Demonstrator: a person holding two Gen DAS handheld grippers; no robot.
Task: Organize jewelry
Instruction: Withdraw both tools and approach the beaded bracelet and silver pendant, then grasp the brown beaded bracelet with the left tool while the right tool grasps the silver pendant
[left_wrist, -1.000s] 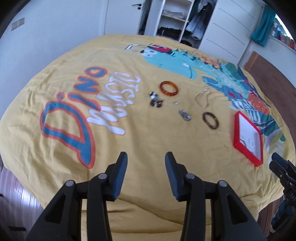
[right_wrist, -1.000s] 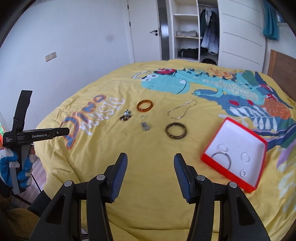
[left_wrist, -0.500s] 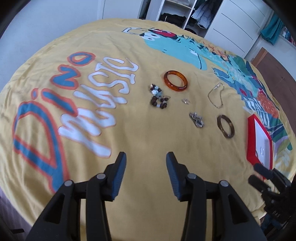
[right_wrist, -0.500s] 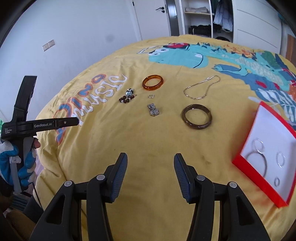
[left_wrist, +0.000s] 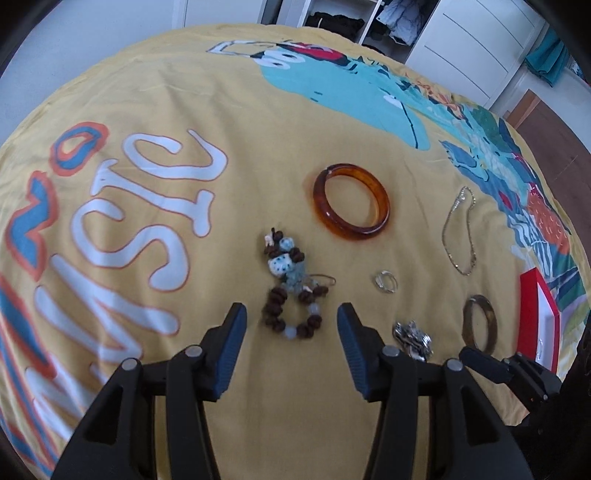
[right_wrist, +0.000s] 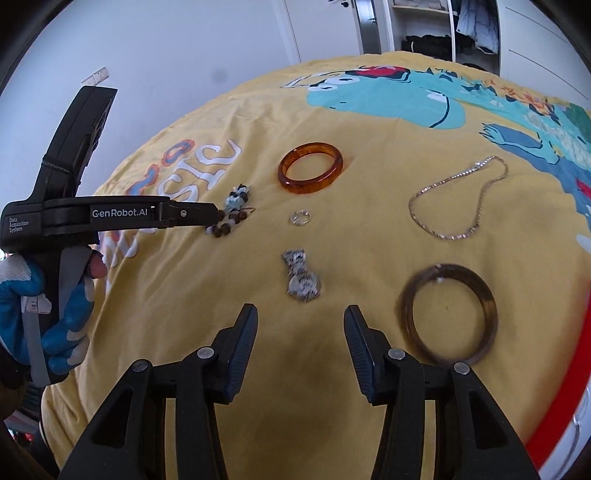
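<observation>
Sitting just ahead of the wide-open left hand-held gripper (left_wrist: 291, 334) is the bead bracelet (left_wrist: 291, 286); the right hand-held gripper (right_wrist: 300, 334) gapes open near the silver charm (right_wrist: 301, 278).

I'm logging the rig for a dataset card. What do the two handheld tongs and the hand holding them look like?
Both tongs are matte black plastic with silver rivets and ribbed dark-blue pads. The left tongs carry white "GenRobot.AI" and "Data Acquisition System" lettering on the side, plus a grey trigger lever. The left hand wears a white knit glove with blue coating. The right tongs match; no cables show.
</observation>
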